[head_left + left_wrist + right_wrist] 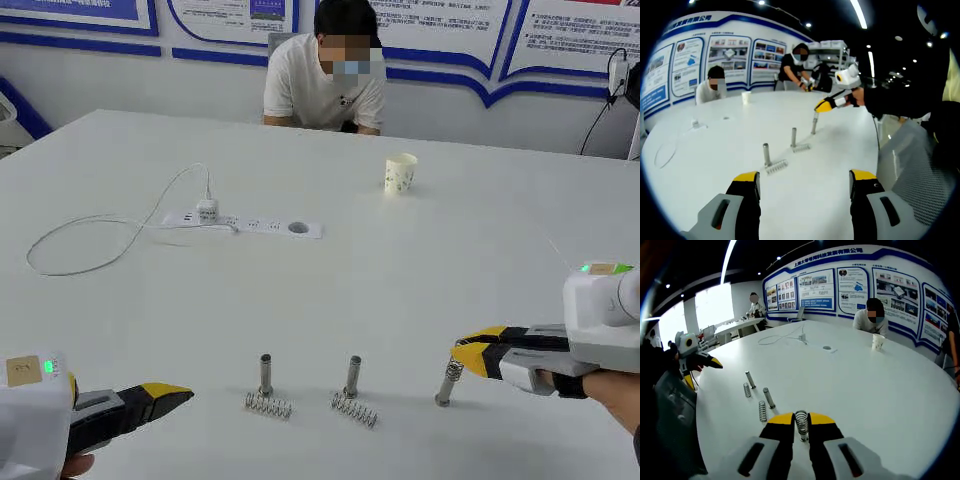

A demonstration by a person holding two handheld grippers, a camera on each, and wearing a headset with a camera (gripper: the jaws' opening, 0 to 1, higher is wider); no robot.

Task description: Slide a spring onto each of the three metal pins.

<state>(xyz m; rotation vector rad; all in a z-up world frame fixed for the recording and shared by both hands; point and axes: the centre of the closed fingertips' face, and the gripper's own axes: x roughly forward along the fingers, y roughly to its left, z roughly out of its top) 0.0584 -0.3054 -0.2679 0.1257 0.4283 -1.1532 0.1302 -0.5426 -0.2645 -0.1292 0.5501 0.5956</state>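
Observation:
Three metal pins stand in a row near the table's front edge: the left pin, the middle pin and the right pin. A loose spring lies in front of the left pin, and another spring lies in front of the middle pin. A third spring sits over the top of the right pin, and my right gripper is shut on it. My left gripper is open and holds nothing. It hovers at the lower left, apart from the pins.
Beyond the pins, a white power strip with a charger and a looping white cable lies mid-table. A paper cup stands farther back on the right. A person sits at the far side.

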